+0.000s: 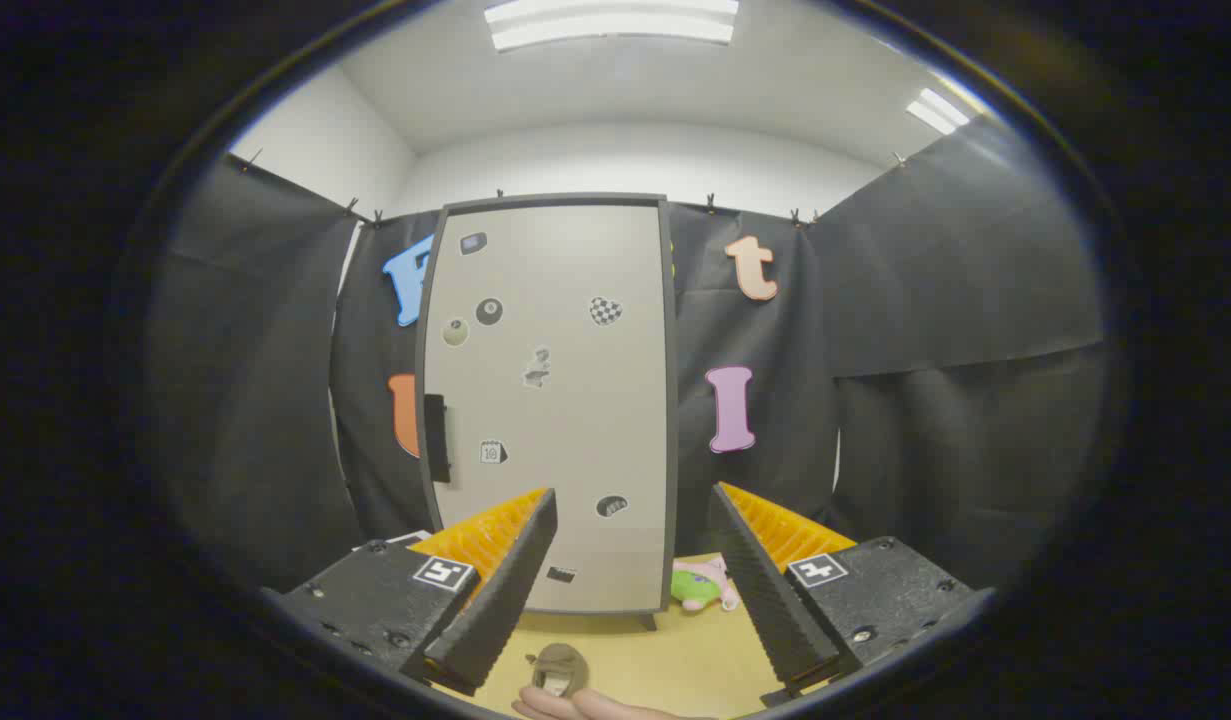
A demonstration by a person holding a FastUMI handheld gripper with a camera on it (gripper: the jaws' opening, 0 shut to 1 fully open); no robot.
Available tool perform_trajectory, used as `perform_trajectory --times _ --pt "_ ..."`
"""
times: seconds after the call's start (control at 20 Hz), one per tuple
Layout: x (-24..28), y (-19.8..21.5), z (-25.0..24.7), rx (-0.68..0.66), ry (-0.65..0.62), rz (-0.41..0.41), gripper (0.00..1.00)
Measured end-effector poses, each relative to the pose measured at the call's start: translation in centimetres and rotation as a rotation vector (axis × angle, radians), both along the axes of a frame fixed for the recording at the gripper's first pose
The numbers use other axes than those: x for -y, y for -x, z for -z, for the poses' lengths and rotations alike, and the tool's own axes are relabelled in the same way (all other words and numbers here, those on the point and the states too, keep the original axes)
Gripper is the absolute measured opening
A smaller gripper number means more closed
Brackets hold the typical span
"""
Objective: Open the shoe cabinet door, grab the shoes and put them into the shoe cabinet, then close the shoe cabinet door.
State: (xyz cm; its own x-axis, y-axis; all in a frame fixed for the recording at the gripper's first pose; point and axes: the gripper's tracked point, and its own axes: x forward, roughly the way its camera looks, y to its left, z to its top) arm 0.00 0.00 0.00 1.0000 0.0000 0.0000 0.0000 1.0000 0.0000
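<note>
**Still shut: cabinet door faces the open gripper head-on**

Plainly, the shoe cabinet [550, 400] stands upright on the wooden surface [665, 665], beyond the fingers and squarely ahead of them, its tall axis vertical. Its door is closed, flat to the camera and dotted with small stickers. A dark handle [435, 437] sits on the door's left edge at about mid-height, so it lies up and to the left of the gripper [635, 545]; by my reading, the opening move turns on reaching that way before any pull.

The fingers are spread wide apart with nothing between them, only the lower door showing in the gap.

Just in front of the fingers a small brownish shoe [559, 668] rests on the surface, with a person's hand [575, 706] at it; whether the hand grips it or only touches it is hard to tell here. A pink-and-green soft toy [703, 586] lies beside the cabinet's lower right corner.
</note>
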Motion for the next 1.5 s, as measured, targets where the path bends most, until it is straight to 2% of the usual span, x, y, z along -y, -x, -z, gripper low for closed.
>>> perform_trajectory --times 0.75,0.9,1.35,1.5 --pt "-3.5 -2.4 -0.4 0.008 0.047 -0.008 0.99" --pt "-6.0 -4.6 -0.9 0.013 0.061 -0.033 0.99" --pt "-17.7 -14.0 -1.7 0.069 0.125 -0.183 0.99" --pt "-21.2 -17.0 -0.9 0.059 0.082 -0.225 0.99"
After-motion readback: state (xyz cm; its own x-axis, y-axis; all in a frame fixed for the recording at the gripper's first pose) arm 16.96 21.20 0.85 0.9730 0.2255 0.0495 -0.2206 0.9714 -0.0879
